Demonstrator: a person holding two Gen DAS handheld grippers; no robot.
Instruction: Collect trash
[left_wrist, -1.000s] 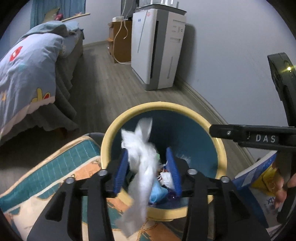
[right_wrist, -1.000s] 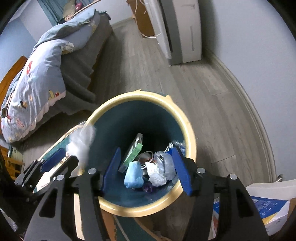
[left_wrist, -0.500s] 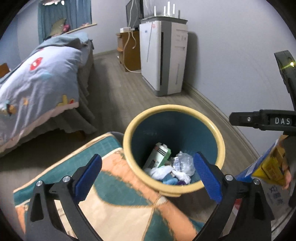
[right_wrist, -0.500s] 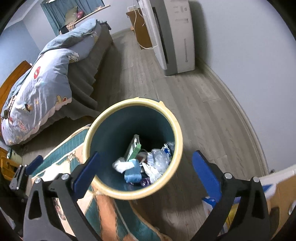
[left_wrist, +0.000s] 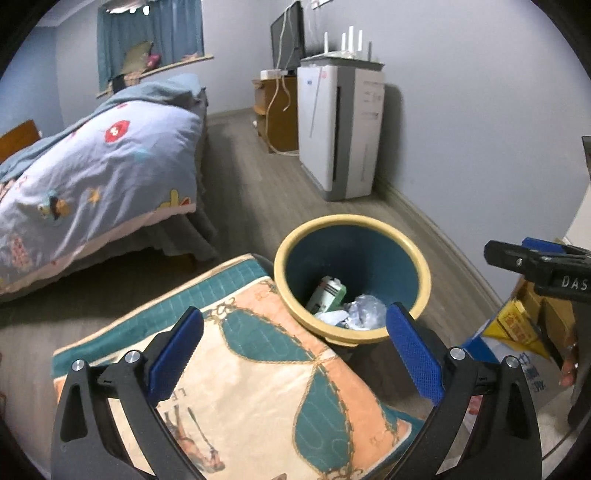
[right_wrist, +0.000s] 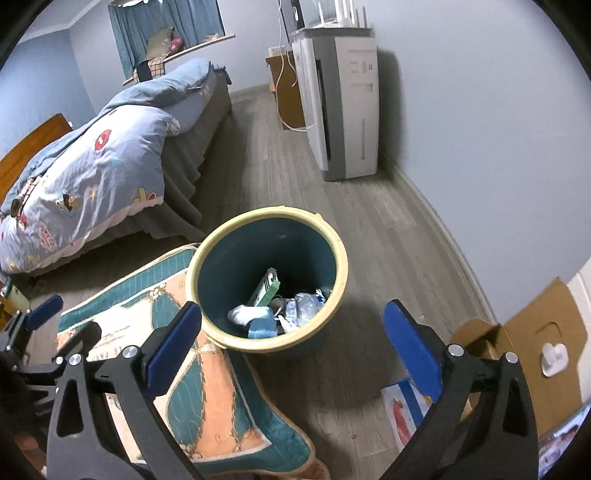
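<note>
Open mouth of bin (right_wrist: 334, 243) reachable from above. Bare floor (right_wrist: 373, 218) beyond and right of it. Blocked left by rug (right_wrist: 166, 314) edge and bed (right_wrist: 92, 177), right by cardboard box (right_wrist: 532, 332).

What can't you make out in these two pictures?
- Bottom of the trash bin: right view, buried under the trash.
- Box contents: left view, cut off by the edge and hidden behind the right gripper.
- Print on the rug: both views, too small.
</note>
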